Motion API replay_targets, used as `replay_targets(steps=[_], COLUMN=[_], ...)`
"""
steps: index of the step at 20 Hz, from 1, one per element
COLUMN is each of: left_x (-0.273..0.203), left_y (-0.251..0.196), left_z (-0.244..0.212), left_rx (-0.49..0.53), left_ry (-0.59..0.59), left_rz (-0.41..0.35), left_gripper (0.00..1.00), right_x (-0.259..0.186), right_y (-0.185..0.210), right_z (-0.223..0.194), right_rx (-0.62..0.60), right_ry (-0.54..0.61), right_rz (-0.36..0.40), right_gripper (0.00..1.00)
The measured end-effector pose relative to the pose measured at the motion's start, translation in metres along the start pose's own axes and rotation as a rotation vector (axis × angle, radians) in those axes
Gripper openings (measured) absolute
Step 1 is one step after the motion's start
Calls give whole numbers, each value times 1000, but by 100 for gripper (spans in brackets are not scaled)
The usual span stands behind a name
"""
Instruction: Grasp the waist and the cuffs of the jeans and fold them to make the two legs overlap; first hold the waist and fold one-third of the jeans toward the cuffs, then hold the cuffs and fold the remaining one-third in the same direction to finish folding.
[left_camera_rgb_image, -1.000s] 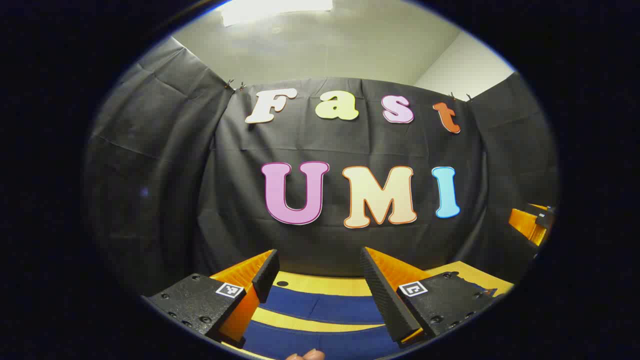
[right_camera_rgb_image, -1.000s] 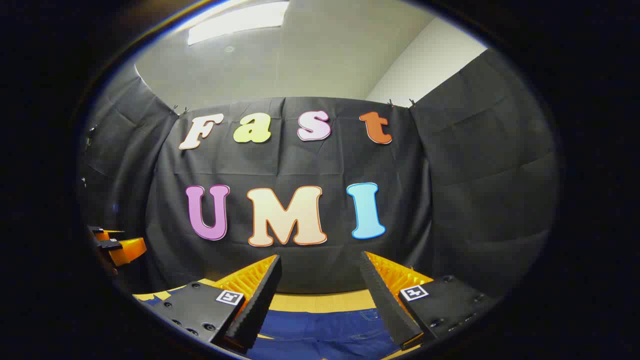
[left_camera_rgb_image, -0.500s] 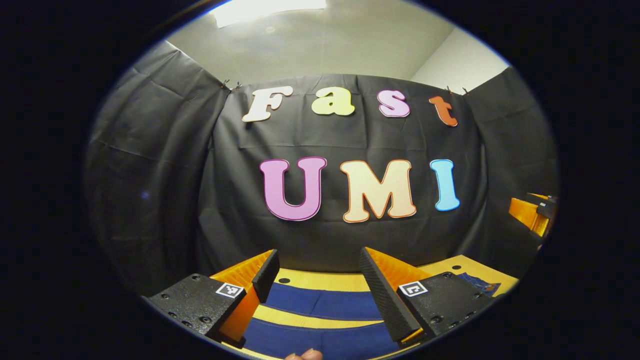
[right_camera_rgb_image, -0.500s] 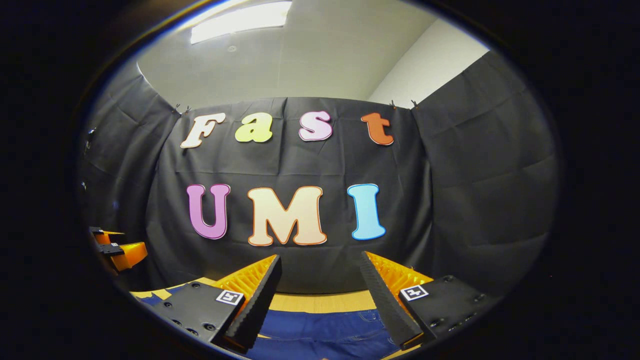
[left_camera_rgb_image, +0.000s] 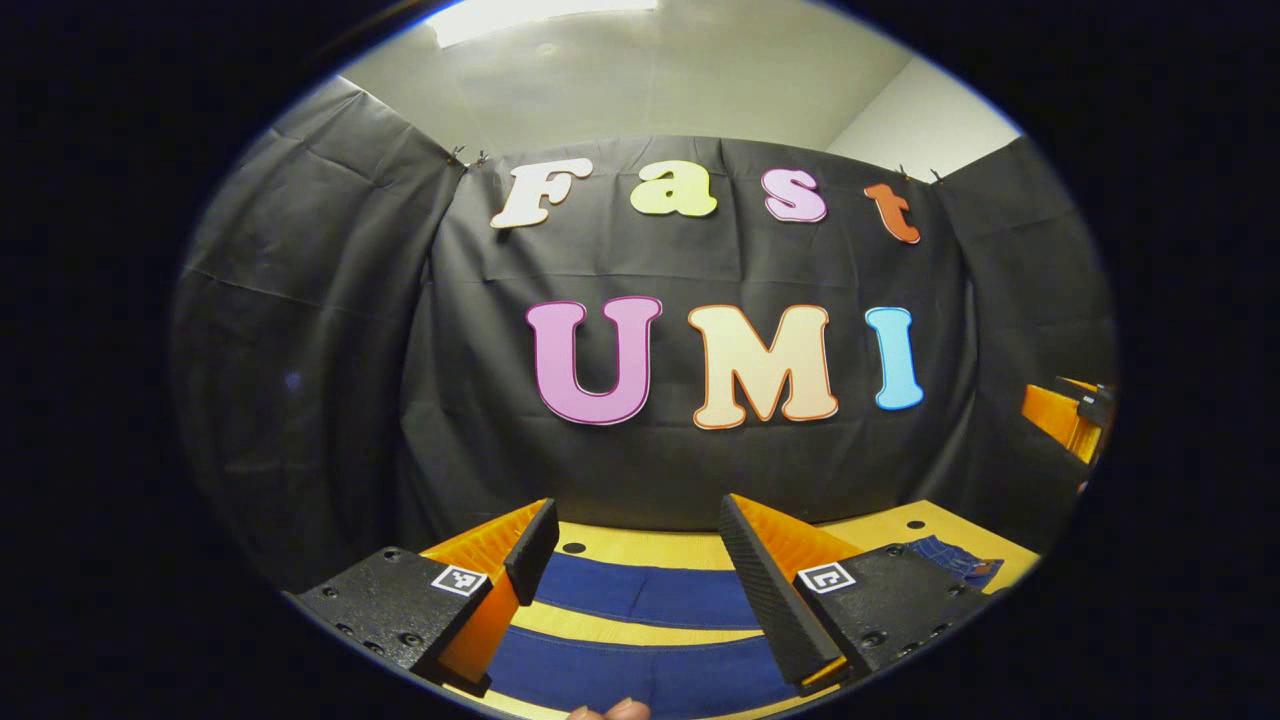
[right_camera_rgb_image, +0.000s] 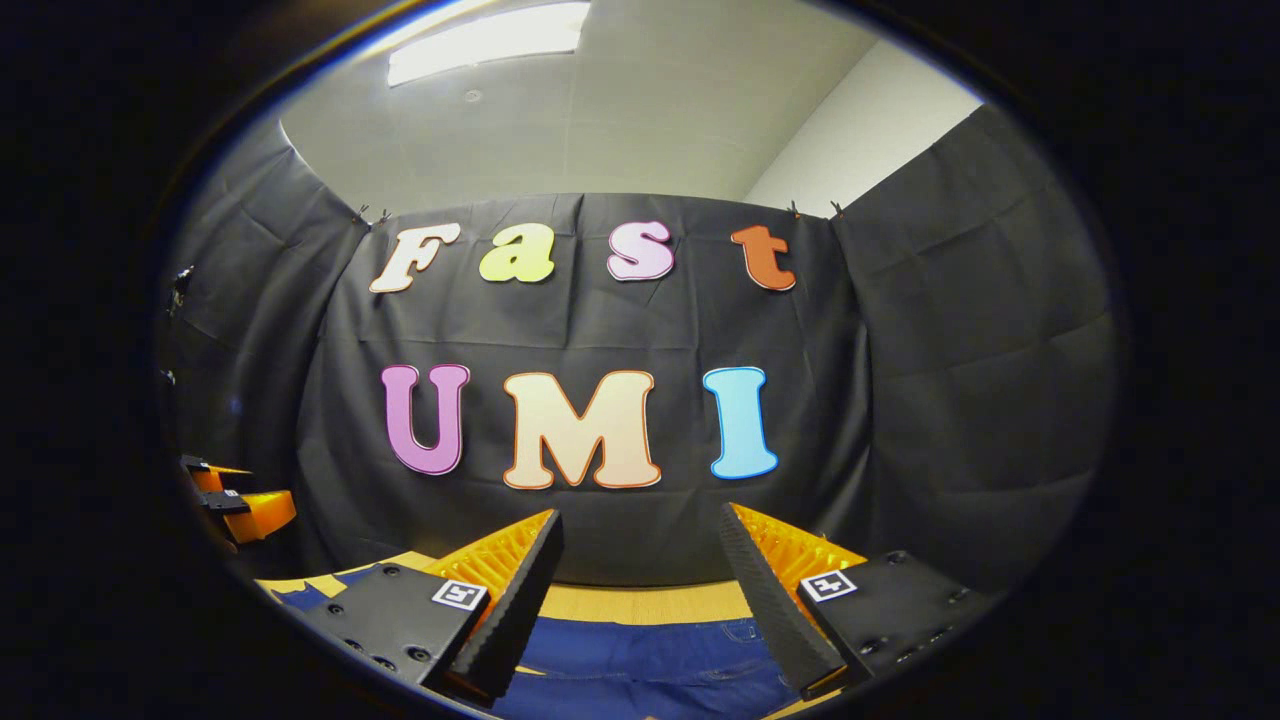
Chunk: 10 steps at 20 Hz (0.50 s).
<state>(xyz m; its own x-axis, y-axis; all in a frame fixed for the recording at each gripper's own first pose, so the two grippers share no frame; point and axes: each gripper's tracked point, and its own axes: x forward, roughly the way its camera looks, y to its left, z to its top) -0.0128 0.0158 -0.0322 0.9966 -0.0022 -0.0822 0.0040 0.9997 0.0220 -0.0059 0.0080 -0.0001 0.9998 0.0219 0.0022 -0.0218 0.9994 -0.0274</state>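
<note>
Blue jeans (left_camera_rgb_image: 640, 595) flat on the yellow table (left_camera_rgb_image: 640, 547), beneath both wide-open, empty hand-held grippers: left (left_camera_rgb_image: 640, 525), right (right_camera_rgb_image: 640, 535).

Yellow wooden table (left_camera_rgb_image: 690, 547) at the foot of the booth, carrying blue jeans (left_camera_rgb_image: 650, 598) laid flat. In the left gripper view, two legs stretched across as separate bands with a strip of bare tabletop between them, small dark holes (left_camera_rgb_image: 573, 548) in the surface near the far edge. In the right gripper view, denim (right_camera_rgb_image: 650, 650) with seam stitching spread over the same tabletop (right_camera_rgb_image: 640, 602), far edge bare.
</note>
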Motion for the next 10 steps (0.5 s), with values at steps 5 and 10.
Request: replay_targets(steps=[5, 10], left_x=[-10, -22], left_y=[28, 56], left_z=[-28, -61], left_rx=[152, 294], left_ry=[64, 145], left_rz=[-33, -90], left_gripper=[99, 94], right_x=[-8, -17], right_y=[4, 11], right_z=[-7, -19], right_rx=[-15, -29], right_ry=[13, 39], right_rz=[-8, -14], right_gripper=[98, 98])
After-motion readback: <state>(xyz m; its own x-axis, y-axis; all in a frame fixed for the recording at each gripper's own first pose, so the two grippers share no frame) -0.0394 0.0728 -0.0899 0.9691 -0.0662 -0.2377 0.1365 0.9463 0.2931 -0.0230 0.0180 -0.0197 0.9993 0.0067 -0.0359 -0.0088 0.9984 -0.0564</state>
